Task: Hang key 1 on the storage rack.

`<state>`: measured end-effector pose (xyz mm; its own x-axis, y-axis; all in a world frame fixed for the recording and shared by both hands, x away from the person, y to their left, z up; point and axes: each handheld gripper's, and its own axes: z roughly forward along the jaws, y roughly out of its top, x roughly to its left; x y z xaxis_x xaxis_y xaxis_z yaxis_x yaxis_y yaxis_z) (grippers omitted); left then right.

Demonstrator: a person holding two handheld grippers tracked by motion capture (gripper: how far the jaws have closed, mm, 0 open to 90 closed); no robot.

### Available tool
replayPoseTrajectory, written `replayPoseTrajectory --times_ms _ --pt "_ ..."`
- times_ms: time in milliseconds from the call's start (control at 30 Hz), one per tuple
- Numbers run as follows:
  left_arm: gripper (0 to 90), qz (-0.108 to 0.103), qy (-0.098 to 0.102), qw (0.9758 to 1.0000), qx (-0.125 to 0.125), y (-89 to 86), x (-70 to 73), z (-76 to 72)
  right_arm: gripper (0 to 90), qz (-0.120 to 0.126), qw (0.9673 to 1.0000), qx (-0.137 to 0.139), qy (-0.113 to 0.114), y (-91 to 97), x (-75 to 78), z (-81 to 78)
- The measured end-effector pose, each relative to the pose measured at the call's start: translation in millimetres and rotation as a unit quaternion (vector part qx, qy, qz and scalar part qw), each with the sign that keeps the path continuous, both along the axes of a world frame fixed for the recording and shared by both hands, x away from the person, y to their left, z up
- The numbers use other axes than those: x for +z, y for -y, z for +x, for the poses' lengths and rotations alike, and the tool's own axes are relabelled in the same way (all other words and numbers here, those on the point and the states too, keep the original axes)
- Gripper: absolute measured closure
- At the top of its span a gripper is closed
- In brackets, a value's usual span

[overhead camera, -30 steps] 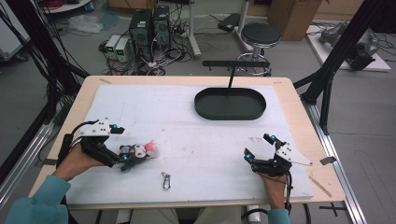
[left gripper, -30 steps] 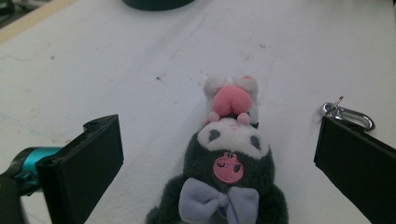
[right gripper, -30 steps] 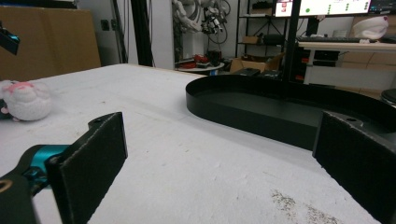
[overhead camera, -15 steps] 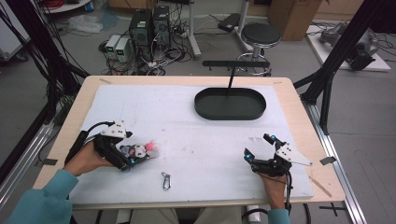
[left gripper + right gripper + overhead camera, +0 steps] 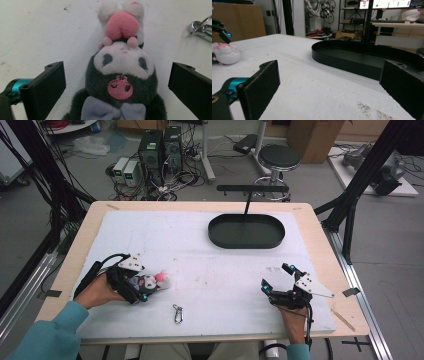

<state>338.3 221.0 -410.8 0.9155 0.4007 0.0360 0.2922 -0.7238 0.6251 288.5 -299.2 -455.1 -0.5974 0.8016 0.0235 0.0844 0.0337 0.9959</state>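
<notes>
Left gripper [image 5: 150, 287] moved right, jaws wide around dark-grey plush toy [image 5: 122, 82], pink-eared, right gripper [image 5: 276, 280] agape.

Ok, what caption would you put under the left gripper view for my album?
Open left gripper straddling a dark plush bunny on the white table.

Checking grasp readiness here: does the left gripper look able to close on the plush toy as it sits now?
Probably yes: the left gripper is open, with a jaw on each side of the plush toy and nothing between them.
</notes>
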Motion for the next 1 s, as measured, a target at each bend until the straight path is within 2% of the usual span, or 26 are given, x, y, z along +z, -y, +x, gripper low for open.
replayPoseTrajectory --times_ms 400,600,700,800,867,1000 --pt "2.3 0.028 -0.015 0.9995 0.004 7.0 -9.8 2.8 2.3 0.000 1.0000 0.000 -0.001 0.1 0.0 -0.1" --pt "15.9 0.044 -0.018 0.9989 0.000 8.2 -12.0 2.9 2.3 0.000 1.0000 0.000 0.000 0.0 0.0 0.0" --pt "19.5 0.045 -0.017 0.9988 -0.006 7.6 -11.4 3.4 2.3 0.000 1.0000 0.000 0.000 0.1 0.0 0.0" --pt "23.4 0.038 -0.012 0.9992 -0.007 7.3 -11.0 2.6 2.3 0.000 1.0000 0.000 0.000 0.0 0.0 0.1" --pt "30.0 0.037 -0.014 0.9992 -0.008 6.6 -9.1 1.9 2.3 0.001 1.0000 0.000 -0.002 0.0 0.0 -0.2" --pt "33.7 0.033 -0.017 0.9993 -0.003 6.3 -8.8 2.0 2.3 0.000 1.0000 0.000 0.000 0.0 0.0 0.0"
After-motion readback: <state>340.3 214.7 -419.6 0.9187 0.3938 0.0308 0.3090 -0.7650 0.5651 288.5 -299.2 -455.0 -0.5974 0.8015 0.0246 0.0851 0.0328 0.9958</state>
